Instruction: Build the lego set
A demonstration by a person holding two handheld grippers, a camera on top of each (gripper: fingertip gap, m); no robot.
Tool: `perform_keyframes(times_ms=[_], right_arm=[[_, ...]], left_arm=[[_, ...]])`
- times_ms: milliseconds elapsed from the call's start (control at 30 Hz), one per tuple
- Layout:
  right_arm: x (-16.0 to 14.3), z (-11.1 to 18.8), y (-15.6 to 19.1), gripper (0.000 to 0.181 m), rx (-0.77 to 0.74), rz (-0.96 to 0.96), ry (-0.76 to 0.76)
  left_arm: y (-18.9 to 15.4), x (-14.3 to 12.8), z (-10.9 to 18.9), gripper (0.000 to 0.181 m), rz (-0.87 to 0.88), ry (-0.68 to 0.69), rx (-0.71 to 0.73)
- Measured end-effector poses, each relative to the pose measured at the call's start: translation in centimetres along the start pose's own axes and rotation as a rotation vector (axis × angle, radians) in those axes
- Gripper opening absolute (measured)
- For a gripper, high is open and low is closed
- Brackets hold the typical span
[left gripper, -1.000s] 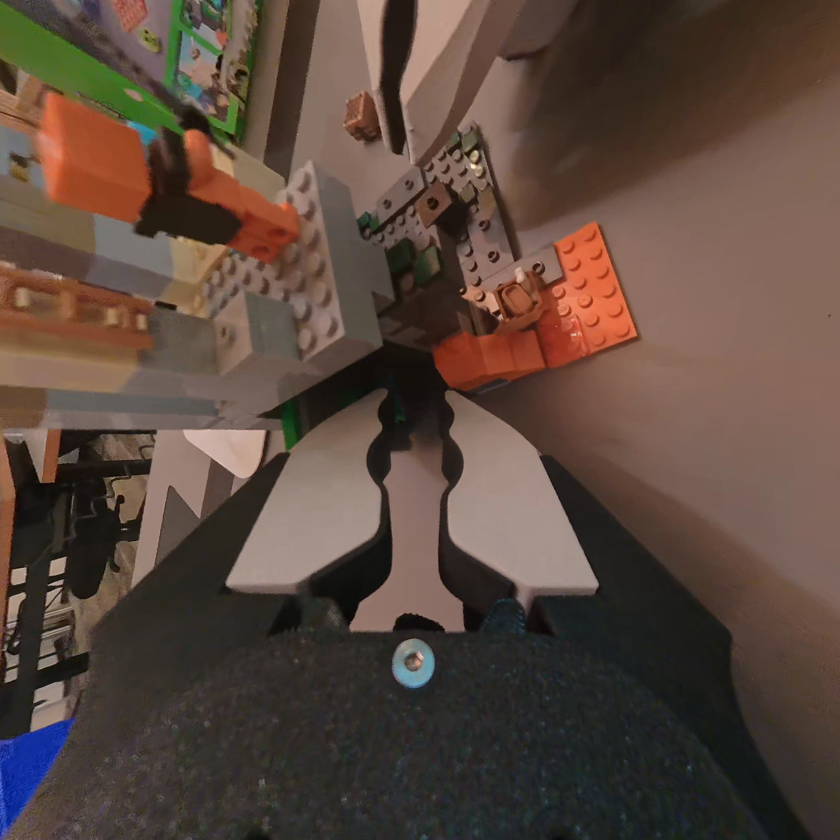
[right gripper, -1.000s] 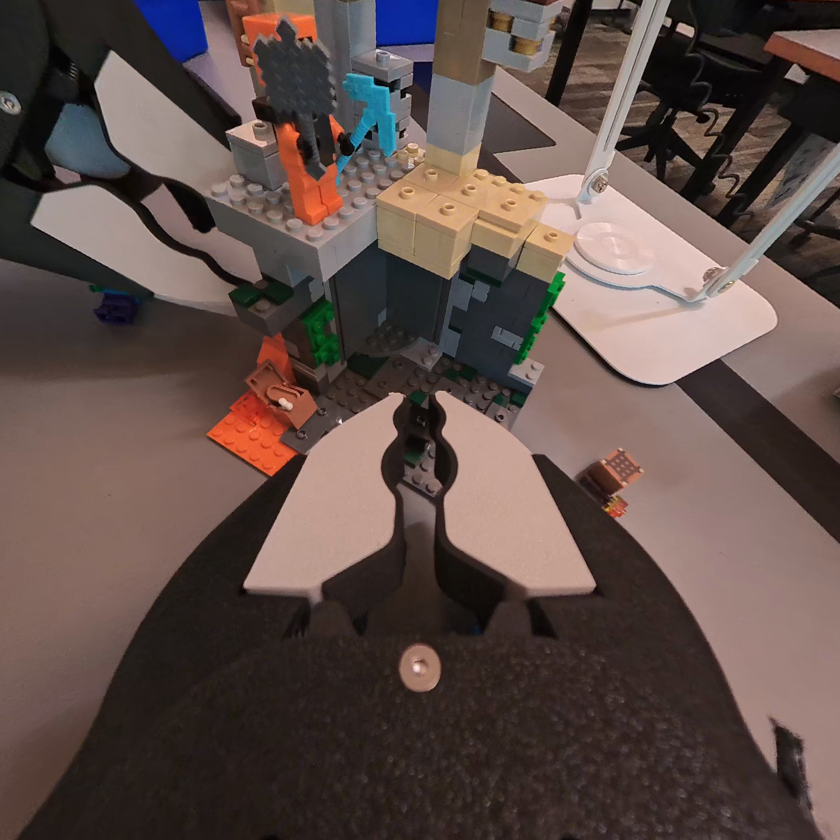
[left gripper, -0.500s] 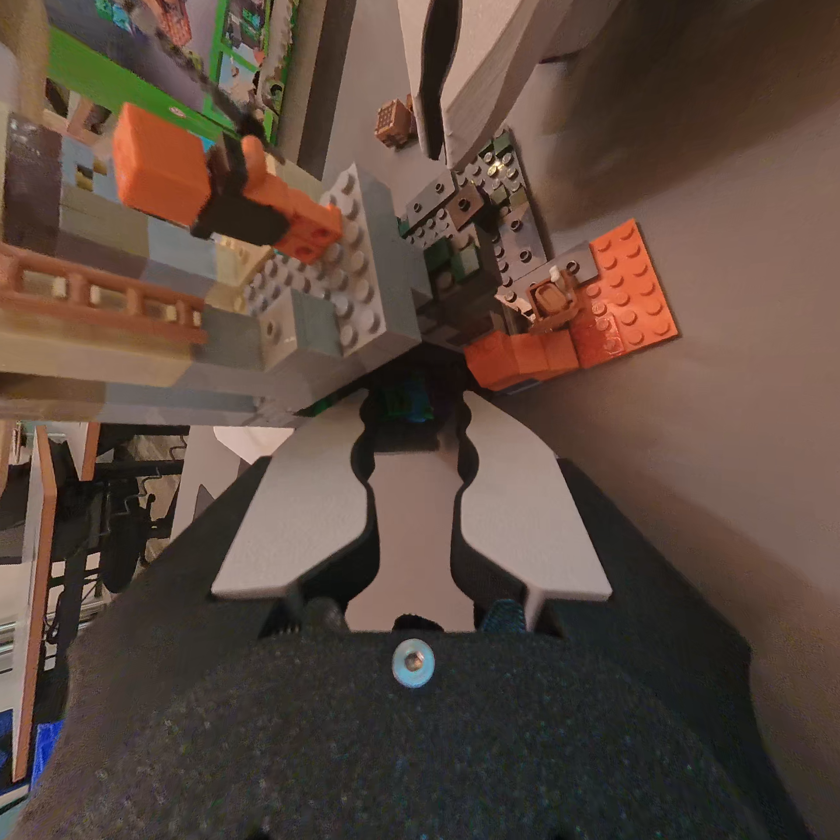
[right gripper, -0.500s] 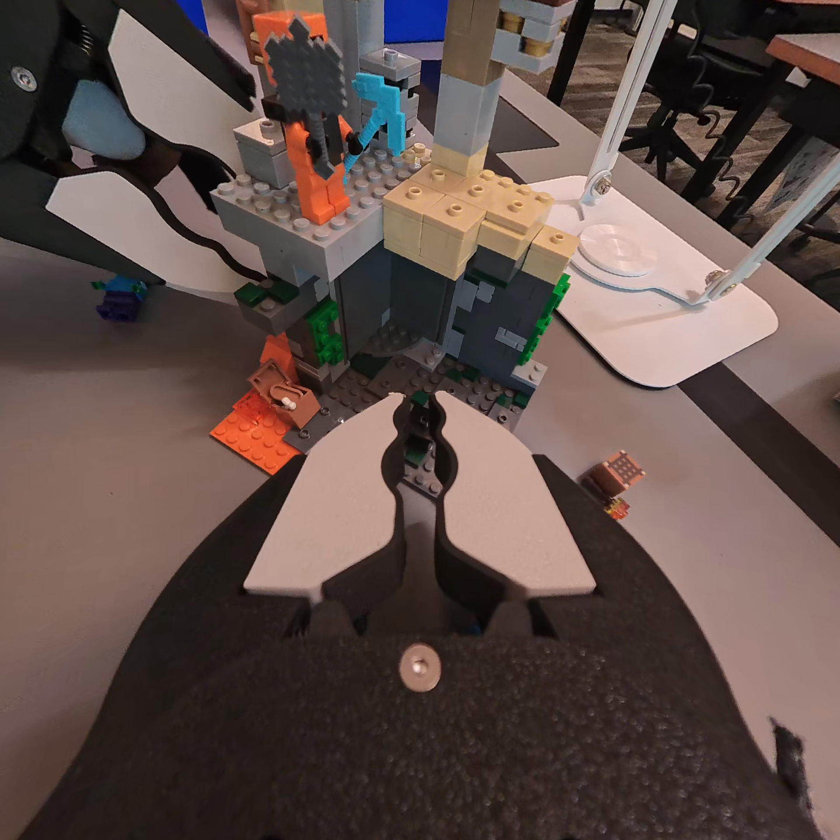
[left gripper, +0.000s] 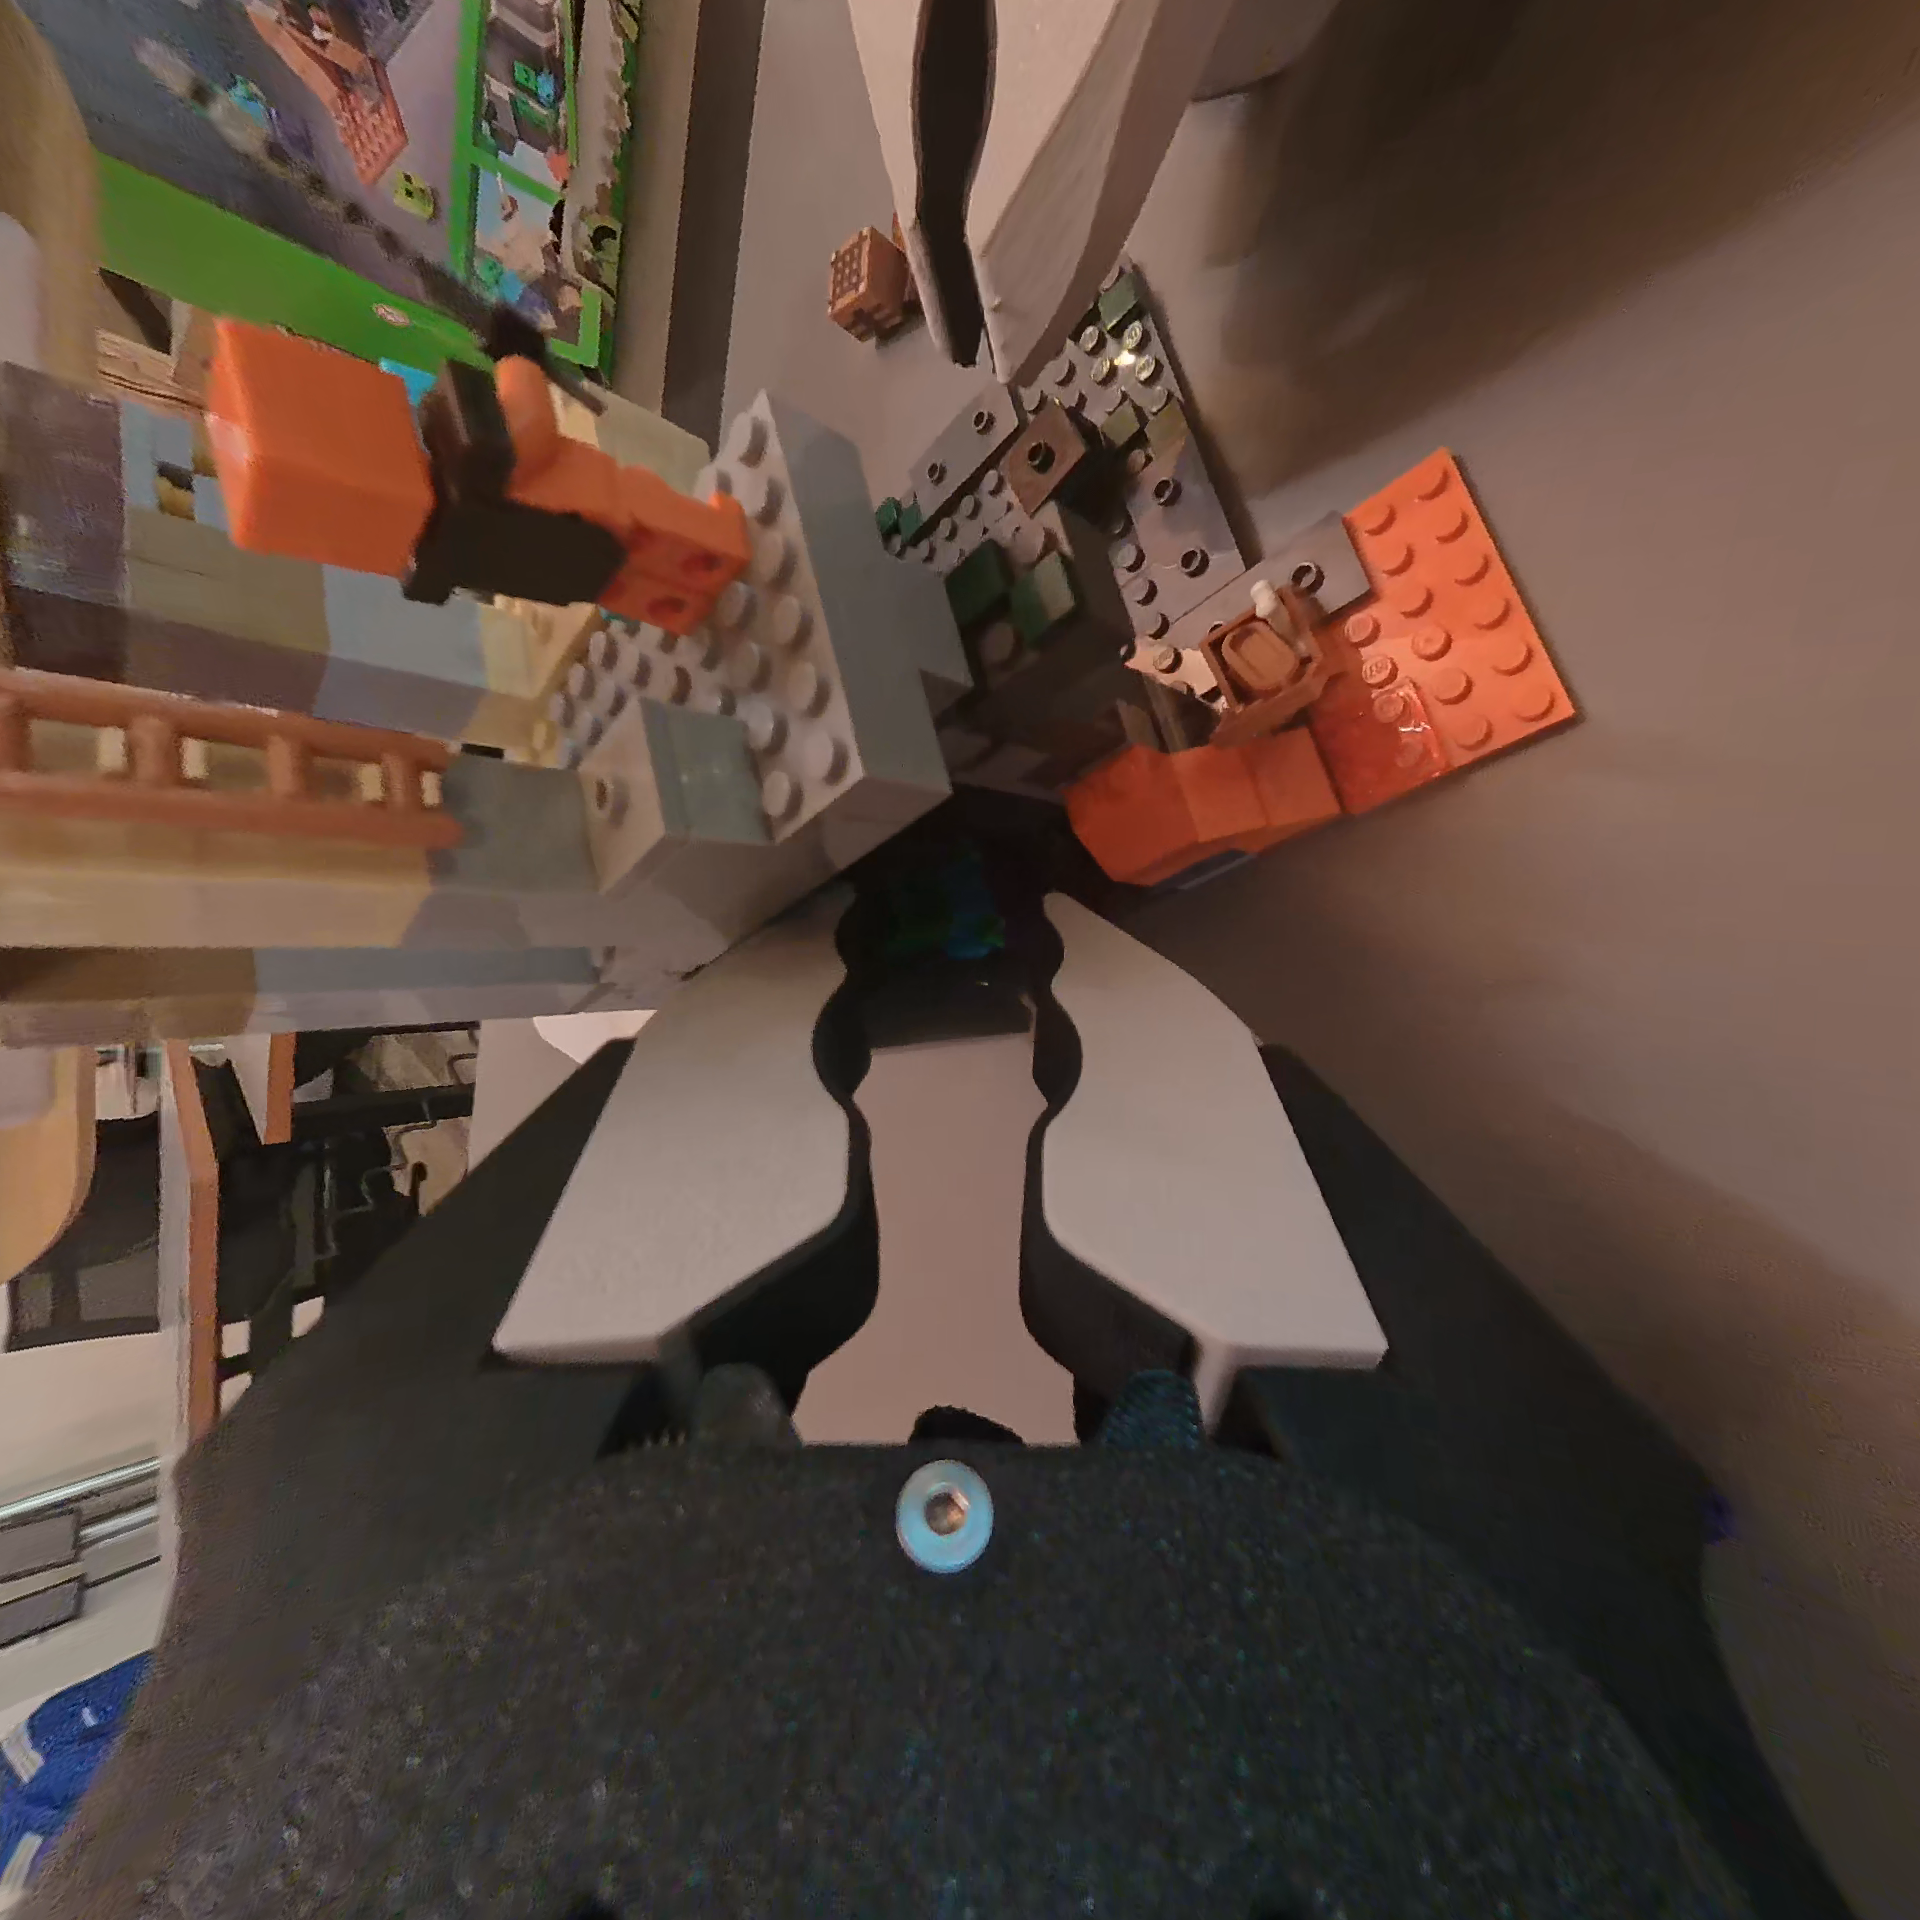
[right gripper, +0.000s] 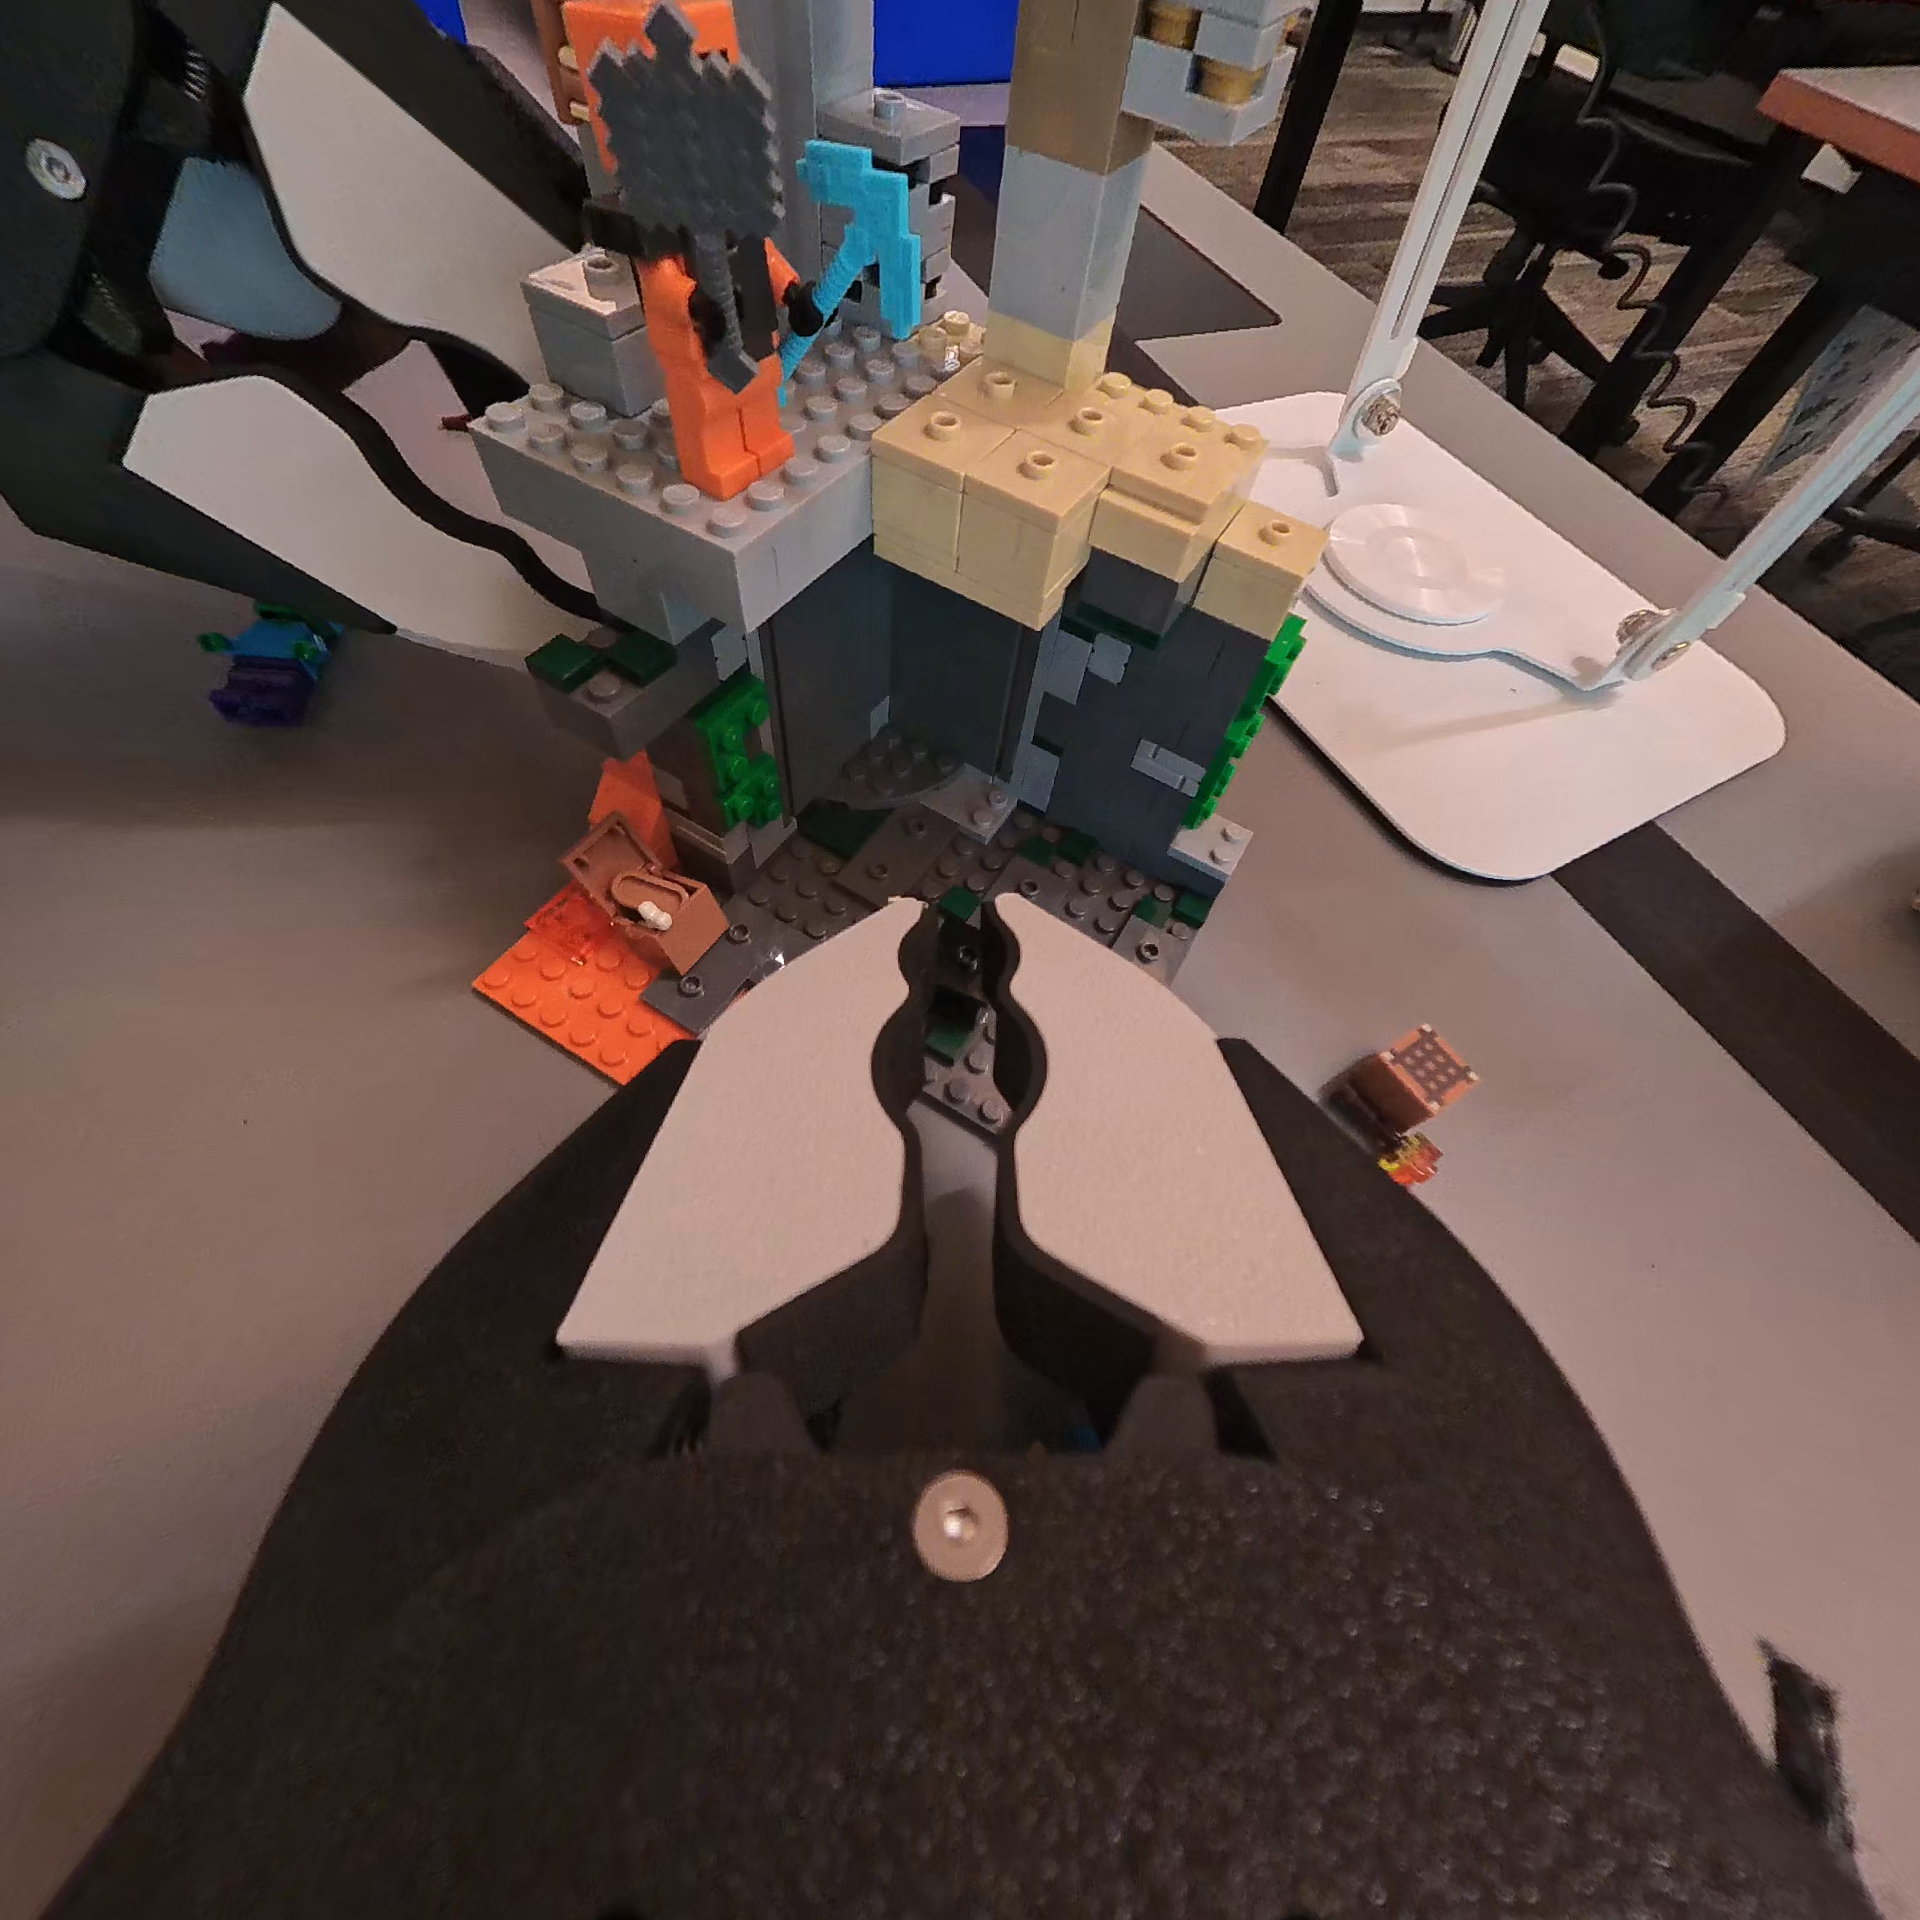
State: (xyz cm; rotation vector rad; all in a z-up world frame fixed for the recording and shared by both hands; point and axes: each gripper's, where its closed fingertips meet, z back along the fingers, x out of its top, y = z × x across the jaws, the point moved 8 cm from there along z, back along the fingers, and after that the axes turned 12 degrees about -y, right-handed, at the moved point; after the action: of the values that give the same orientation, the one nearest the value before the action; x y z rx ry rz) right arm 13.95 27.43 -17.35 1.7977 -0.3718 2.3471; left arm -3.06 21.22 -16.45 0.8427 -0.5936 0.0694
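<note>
The left wrist view is rolled sideways, close against the lego build's (left gripper: 790, 665) side. The right wrist view sits upright, looking down at the build's (right gripper: 935, 582) front from near. Both share the orange plate (left gripper: 1455, 623) (right gripper: 582, 997).

At your two o'clock, a white lamp base (right gripper: 1496, 665) sits on the grey tabletop (right gripper: 260, 1039); black chairs (right gripper: 1558, 208) stand behind it.

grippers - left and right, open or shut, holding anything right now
left gripper: open, nothing held; a small green and blue figure lies on the table past its tips.
right gripper: jaws nearly closed with a narrow gap, holding nothing, over the build's dark base plates.
</note>
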Motion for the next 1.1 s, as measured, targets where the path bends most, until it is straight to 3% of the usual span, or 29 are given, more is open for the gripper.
perform_keyframes(times_ms=[1033,1100], right_arm=[[0.09,0.08,-0.02,0.008,-0.005,-0.006,-0.006],[0.11,0.14,-0.07,0.009,-0.007,-0.005,-0.008]], left_arm=[[-0.30,-0.23,-0.08,0.024,-0.086,-0.019,0.052],[-0.47,-0.12,-0.05,0.032,-0.068,-0.016,0.023]])
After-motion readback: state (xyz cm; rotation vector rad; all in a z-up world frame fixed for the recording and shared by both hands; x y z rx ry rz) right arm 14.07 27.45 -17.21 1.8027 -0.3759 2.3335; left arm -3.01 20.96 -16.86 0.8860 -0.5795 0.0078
